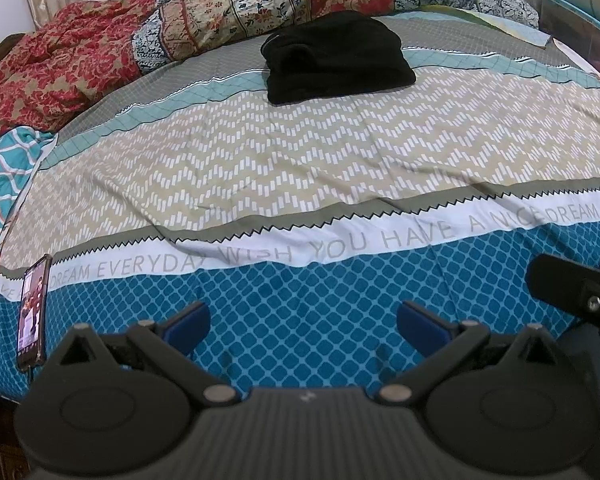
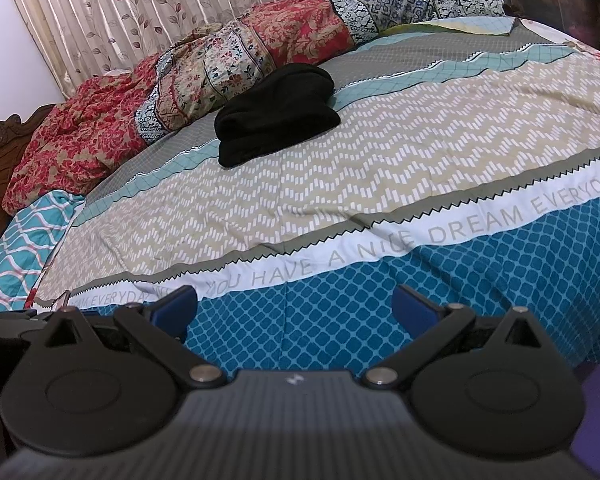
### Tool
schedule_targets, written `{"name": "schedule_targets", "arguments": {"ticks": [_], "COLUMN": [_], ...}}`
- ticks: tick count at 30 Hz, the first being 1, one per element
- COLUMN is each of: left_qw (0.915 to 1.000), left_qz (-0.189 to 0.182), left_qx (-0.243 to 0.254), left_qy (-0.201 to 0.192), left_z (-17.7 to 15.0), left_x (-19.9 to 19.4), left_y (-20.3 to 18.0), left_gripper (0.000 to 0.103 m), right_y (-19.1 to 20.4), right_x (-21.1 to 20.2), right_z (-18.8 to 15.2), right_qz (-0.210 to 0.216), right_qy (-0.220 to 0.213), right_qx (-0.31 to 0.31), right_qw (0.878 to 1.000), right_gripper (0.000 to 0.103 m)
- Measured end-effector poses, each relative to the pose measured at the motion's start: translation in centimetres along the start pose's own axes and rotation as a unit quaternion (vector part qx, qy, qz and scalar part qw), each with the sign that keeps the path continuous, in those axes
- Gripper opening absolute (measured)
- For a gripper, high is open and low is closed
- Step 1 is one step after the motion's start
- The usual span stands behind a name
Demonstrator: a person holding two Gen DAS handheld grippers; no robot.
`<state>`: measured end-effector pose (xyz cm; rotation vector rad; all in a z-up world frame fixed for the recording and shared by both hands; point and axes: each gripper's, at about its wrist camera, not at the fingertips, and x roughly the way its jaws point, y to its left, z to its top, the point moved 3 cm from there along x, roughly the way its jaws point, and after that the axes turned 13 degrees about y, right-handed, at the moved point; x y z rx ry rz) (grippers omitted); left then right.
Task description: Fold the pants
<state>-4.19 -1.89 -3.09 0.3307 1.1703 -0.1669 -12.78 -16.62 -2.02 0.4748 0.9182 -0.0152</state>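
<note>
Pants, soft and limp, lie bundled toward the bed's far edge; both tools gape wide, empty; grip a hem.

Matt black knitted-looking cloth pants on a smooth printed cotton-like bedsheet. Matt black plastic grippers with metal pins. Carved glossy wooden headboard.

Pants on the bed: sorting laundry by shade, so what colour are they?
Plain black pants, clearest in the left wrist view.
</note>
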Motion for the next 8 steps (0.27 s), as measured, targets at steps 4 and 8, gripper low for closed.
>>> {"name": "schedule_targets", "arguments": {"ticks": [4,8], "left_qw": [0.9999,0.9994], "left_qz": [-0.004,-0.011], "left_qx": [0.003,0.008], "left_qy": [-0.012,-0.033], "left_z": [0.0,0.3], "left_x": [-0.3,-1.2], "left_y": [0.1,0.1], "left_gripper": [0.103,0.103], "right_y": [0.0,-0.1], "right_x": [0.0,0.0], "right_z": [0.0,0.0], "right_qz": [0.0,0.0], "right_qy": [0.0,-0.003], "right_qx": [0.0,-0.004], "right_qw": [1.0,1.0], "right_gripper": [0.103,0.103]}}
